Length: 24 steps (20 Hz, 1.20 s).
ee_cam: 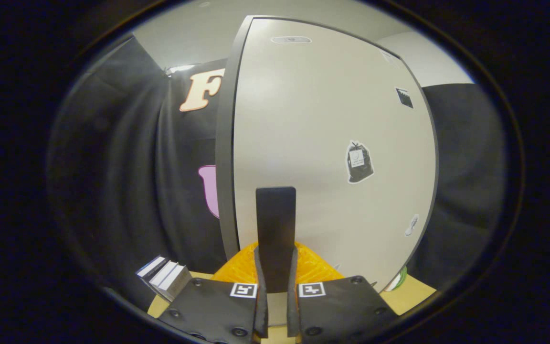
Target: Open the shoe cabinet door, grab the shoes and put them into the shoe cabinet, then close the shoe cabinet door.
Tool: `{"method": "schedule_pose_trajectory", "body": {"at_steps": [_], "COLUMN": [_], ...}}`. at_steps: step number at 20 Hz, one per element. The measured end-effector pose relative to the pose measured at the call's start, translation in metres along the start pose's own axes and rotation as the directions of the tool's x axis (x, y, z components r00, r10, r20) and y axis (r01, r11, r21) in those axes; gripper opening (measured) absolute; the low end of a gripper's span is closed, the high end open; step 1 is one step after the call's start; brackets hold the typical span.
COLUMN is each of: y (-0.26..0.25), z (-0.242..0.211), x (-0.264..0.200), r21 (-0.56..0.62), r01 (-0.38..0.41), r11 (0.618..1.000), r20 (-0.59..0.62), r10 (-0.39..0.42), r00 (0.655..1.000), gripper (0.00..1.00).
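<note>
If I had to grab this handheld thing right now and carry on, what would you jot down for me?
Gripper: fingers clamped on the dark upright handle of the shoe cabinet door.
Door: fills the space ahead; whether it is swinging open or shut, I cannot tell.
Something orange lies low just beyond the fingers, unclear what. A small stack of boxes sits beside it on the table.
Left: confirm shoes are inside, then door shut.

Cloth-walled test booth (127, 157) with cabinet (322, 143)

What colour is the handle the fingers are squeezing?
Black. The handle stands upright on the pale cabinet door, clamped by the gripper, best in the gripper view.
</note>
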<state>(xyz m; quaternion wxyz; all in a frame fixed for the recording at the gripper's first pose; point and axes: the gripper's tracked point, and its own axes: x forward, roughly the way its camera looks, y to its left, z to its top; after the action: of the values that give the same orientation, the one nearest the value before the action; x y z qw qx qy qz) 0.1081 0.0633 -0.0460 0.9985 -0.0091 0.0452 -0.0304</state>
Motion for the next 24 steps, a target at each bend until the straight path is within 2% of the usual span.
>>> {"method": "schedule_pose_trajectory", "body": {"at_steps": [1,13,21,24], "y": [-0.001,-0.011,-0.029,-0.042], "z": [0.002,0.003,0.005,0.008], "x": [0.003,-0.039,-0.072,-0.084], "r21": [-0.002,0.019,0.027,0.027], "r01": [-0.002,-0.121,-0.25,-0.275], "r11": [1.0,0.992,0.968,0.961], "r20": [0.003,-0.013,-0.036,-0.033], "r10": [0.002,0.122,0.251,0.276], "r00": [1.0,0.992,0.967,0.961], "gripper": [0.1,0.1,0.1,0.1]}}
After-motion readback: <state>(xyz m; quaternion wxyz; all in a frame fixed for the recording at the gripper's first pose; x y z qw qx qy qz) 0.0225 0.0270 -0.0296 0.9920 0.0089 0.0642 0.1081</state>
